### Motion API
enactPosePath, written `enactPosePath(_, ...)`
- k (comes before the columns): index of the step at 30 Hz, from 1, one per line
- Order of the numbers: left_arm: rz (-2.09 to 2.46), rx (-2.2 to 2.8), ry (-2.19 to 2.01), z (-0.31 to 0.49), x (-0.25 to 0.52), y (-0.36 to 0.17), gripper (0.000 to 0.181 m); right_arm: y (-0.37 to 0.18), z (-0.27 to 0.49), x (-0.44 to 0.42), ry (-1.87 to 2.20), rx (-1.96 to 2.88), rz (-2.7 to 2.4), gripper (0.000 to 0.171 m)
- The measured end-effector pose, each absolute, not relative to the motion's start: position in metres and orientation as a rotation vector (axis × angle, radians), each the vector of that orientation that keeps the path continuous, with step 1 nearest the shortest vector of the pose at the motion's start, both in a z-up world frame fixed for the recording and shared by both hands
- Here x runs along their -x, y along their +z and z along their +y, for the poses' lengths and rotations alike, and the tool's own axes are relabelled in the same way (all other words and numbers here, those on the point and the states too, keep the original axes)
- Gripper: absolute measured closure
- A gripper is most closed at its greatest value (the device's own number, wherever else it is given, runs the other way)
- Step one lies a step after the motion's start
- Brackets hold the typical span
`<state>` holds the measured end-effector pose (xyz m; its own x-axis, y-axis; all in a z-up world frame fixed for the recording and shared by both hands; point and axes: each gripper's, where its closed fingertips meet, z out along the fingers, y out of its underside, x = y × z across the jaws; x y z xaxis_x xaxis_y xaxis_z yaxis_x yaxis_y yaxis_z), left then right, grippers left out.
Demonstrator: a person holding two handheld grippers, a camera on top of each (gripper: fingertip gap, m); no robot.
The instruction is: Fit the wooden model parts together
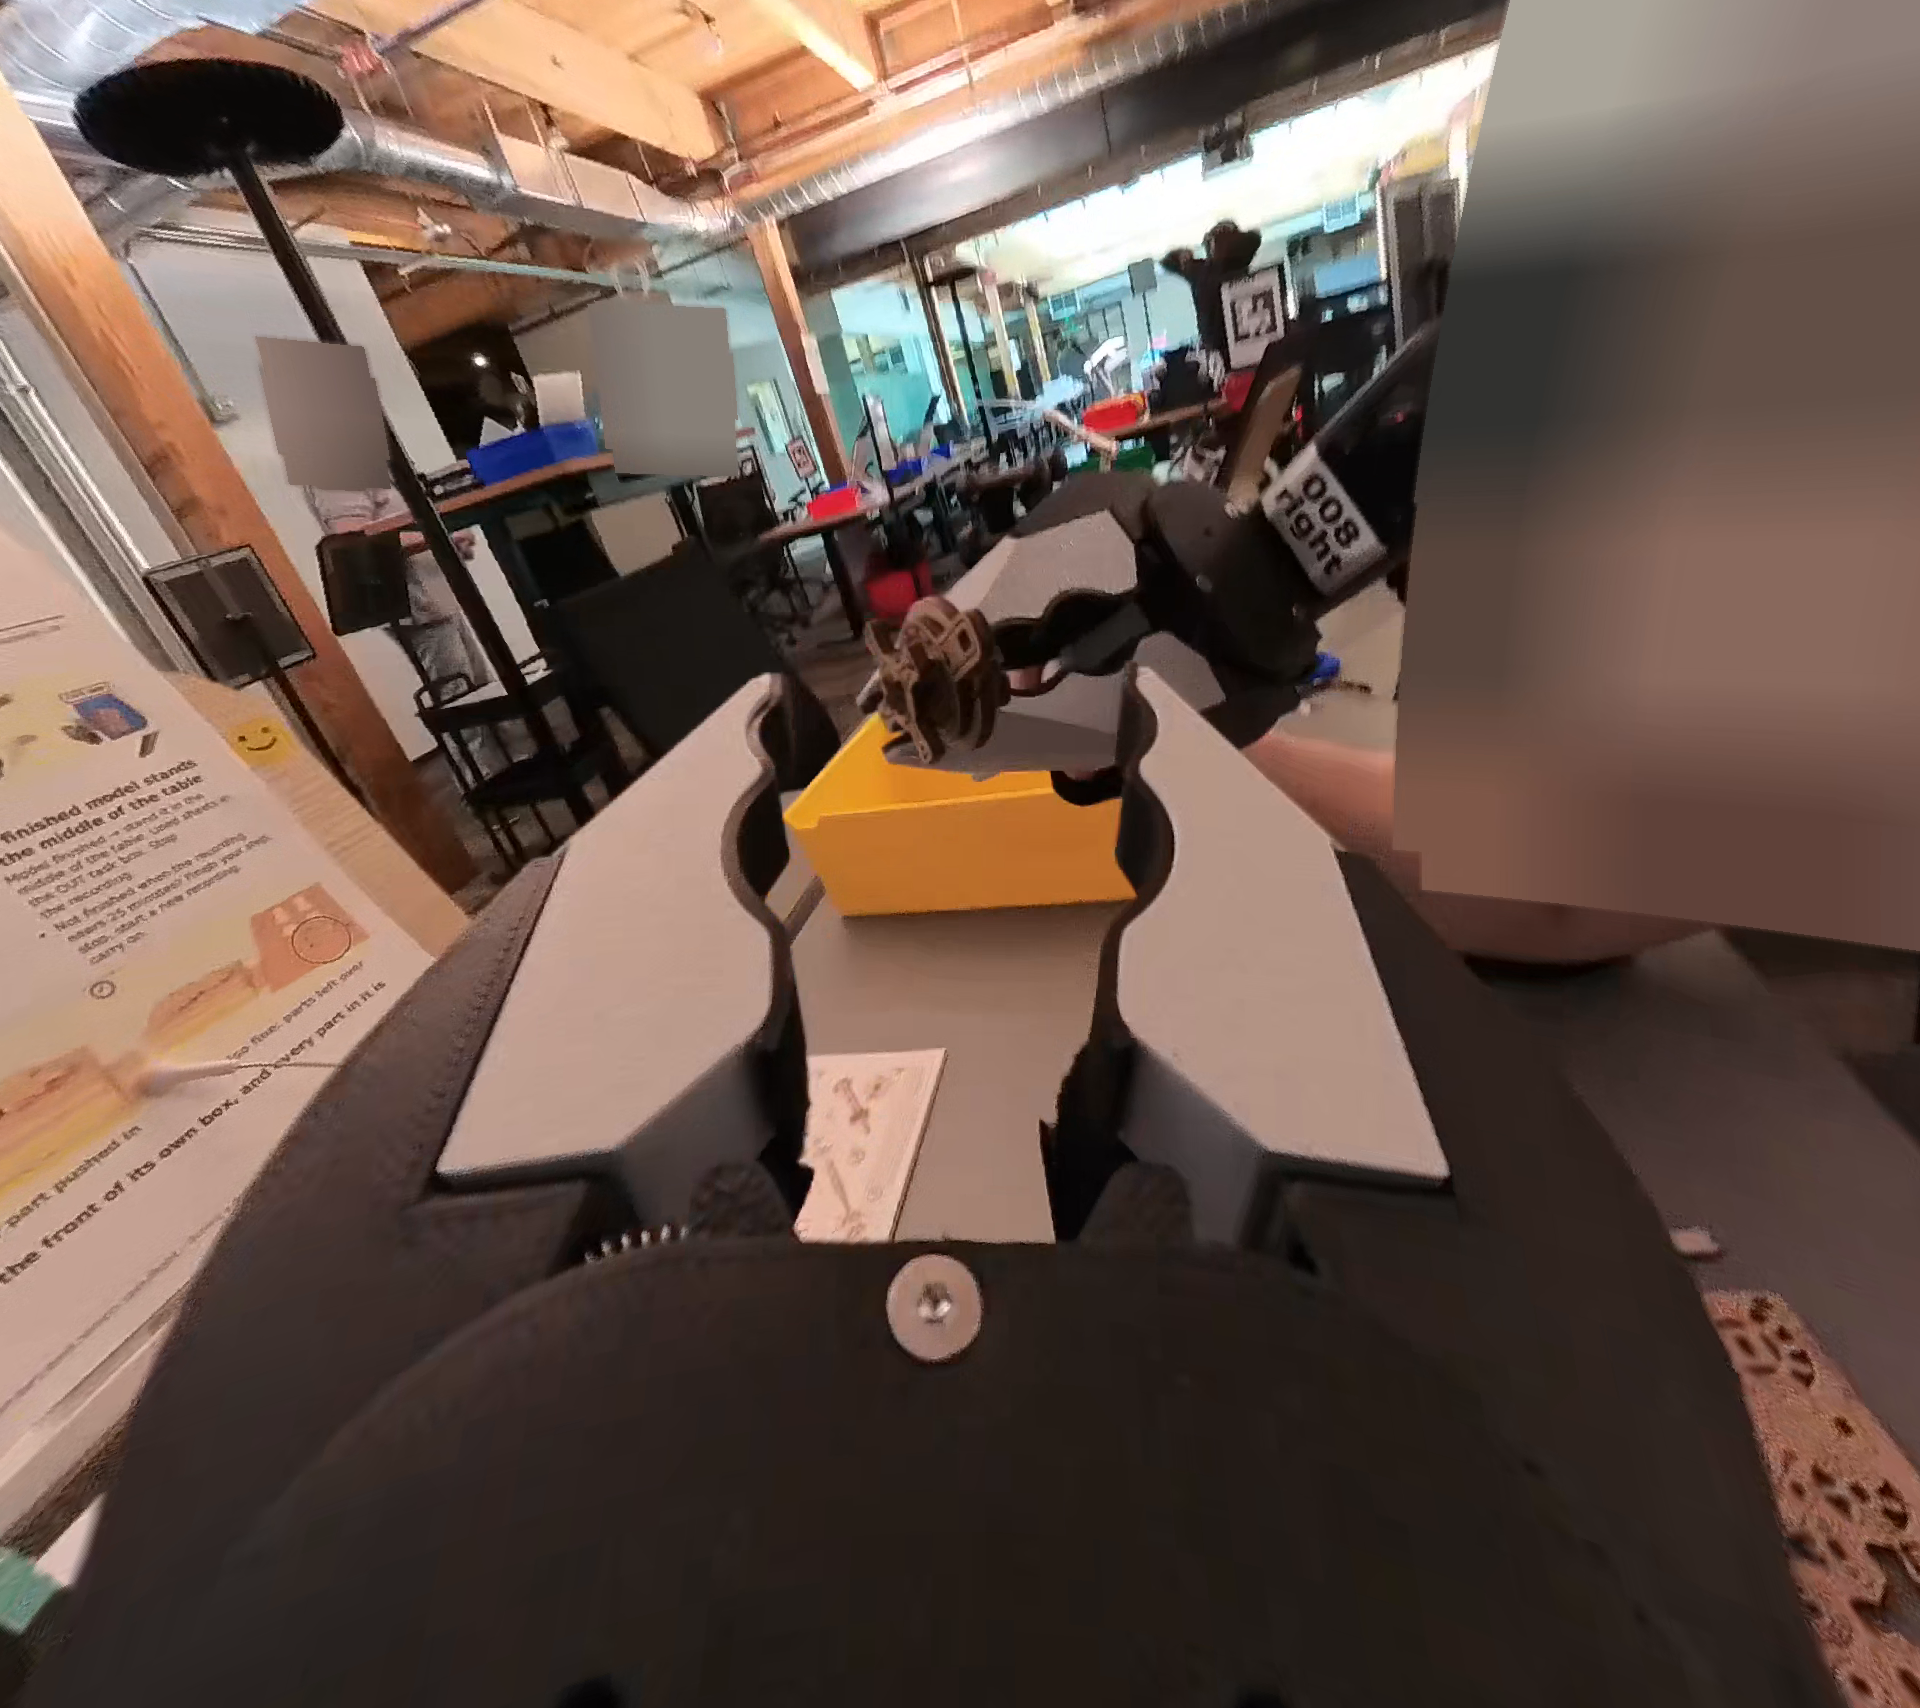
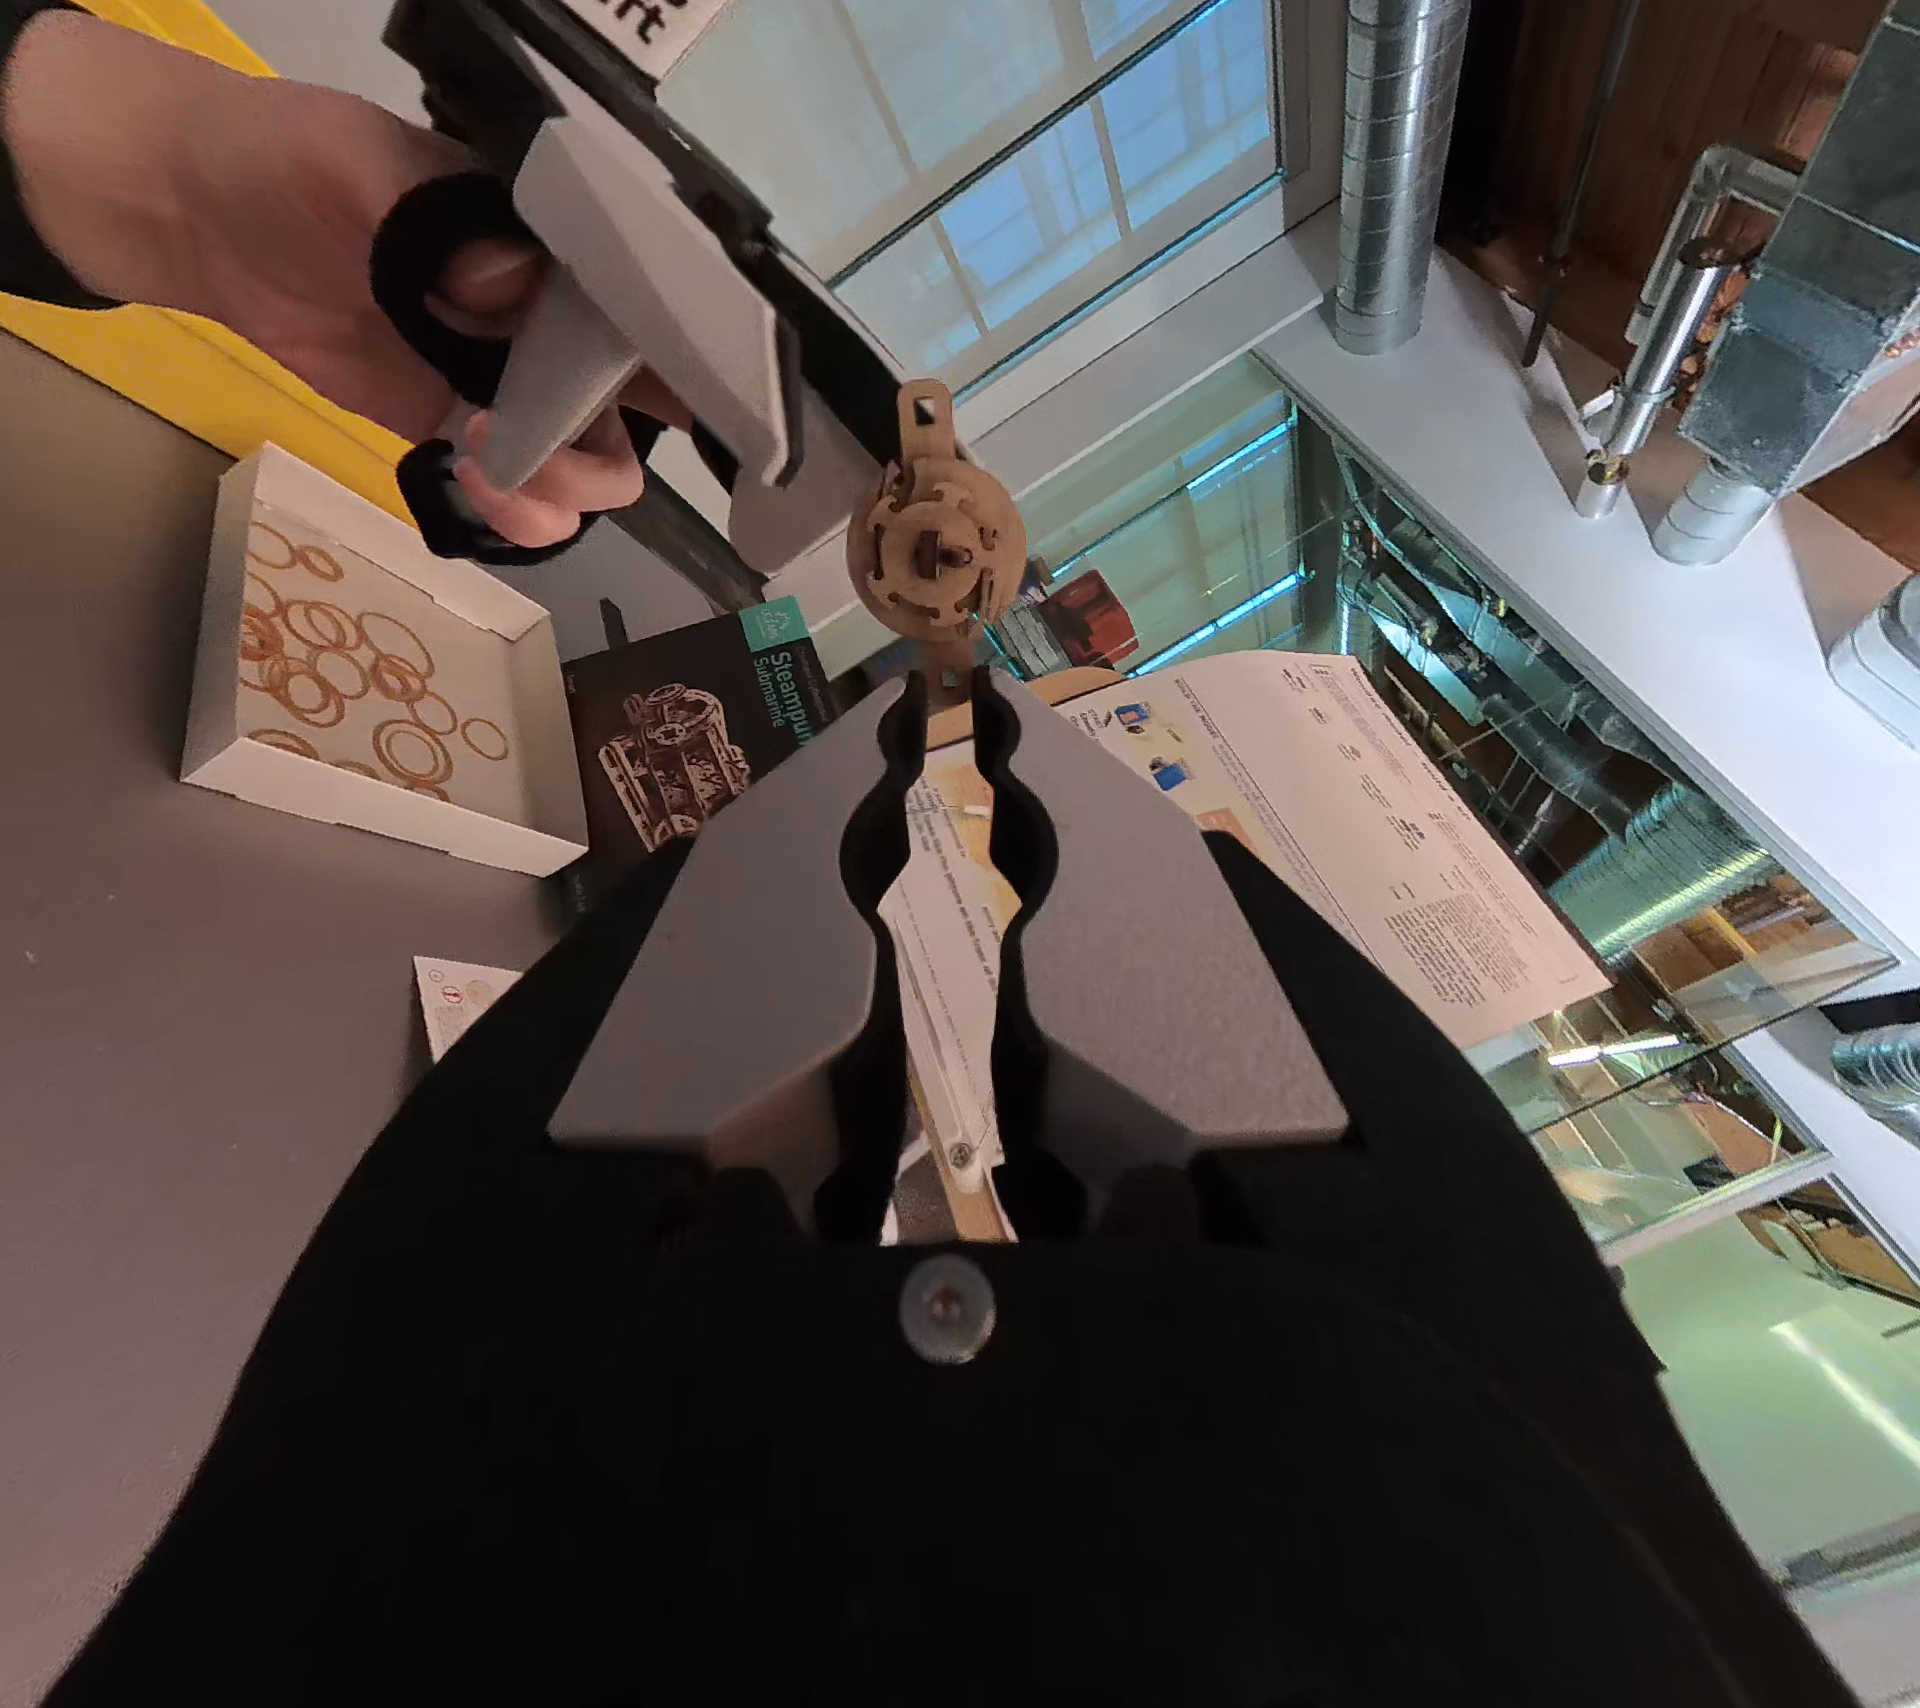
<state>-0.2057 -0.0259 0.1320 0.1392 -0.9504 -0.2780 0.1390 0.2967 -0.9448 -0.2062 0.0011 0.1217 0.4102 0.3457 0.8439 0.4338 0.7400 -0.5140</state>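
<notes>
Right claw (image 2: 943, 690) is raised off the counter (image 2: 208, 983) and rolled hard sideways, so the counter runs up the left of its view. Fingers nearly pressed together, pinching the lower tab of the wooden model part (image 2: 935, 552), a small round slotted disc assembly with a centre pin and a tab sticking out on top. The part hangs in the air past the fingertips, above the yellow bin (image 1: 956, 837) as seen from the left wrist.

Left claw (image 1: 948, 728) sits lower, angled up toward the part. Fingers spread wide, nothing between them, touching nothing. In the right wrist view a bare hand (image 2: 239, 245) grips its handle through black finger loops; its tip sits just beside the disc, contact unclear.

On the counter: white tray of wooden rings (image 2: 343, 671), dark kit box (image 2: 696, 733) beside it, small instruction leaflet (image 1: 868, 1139), propped instruction sheets (image 2: 1351, 837).

Hard to make out: the part is motion-blurred in the left view, and a punched wooden sheet (image 1: 1829, 1492) is cut off at bottom right.
</notes>
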Motion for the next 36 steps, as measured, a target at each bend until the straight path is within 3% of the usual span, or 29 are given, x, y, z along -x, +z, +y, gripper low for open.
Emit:
enactPosePath(10, 1.336, 0.843, -0.600, -0.032, 0.205, 0.106, 0.114, 0.098, -0.018, 0.214, 0.205, 0.793, -1.393, 0.165)
enactPosePath(15, 1.427, 0.819, -0.290, -0.029, 0.198, 0.088, 0.123, 0.088, -0.021, 0.213, 0.206, 0.810, -1.469, 0.165)
enactPosePath(22, 1.438, 0.742, -0.263, -0.038, 0.194, 0.089, 0.144, 0.083, -0.026, 0.212, 0.194, 0.786, -1.520, 0.165)
enactPosePath(36, 1.487, 0.700, -0.172, -0.041, 0.190, 0.081, 0.150, 0.070, -0.025, 0.208, 0.185, 0.833, -1.593, 0.165)
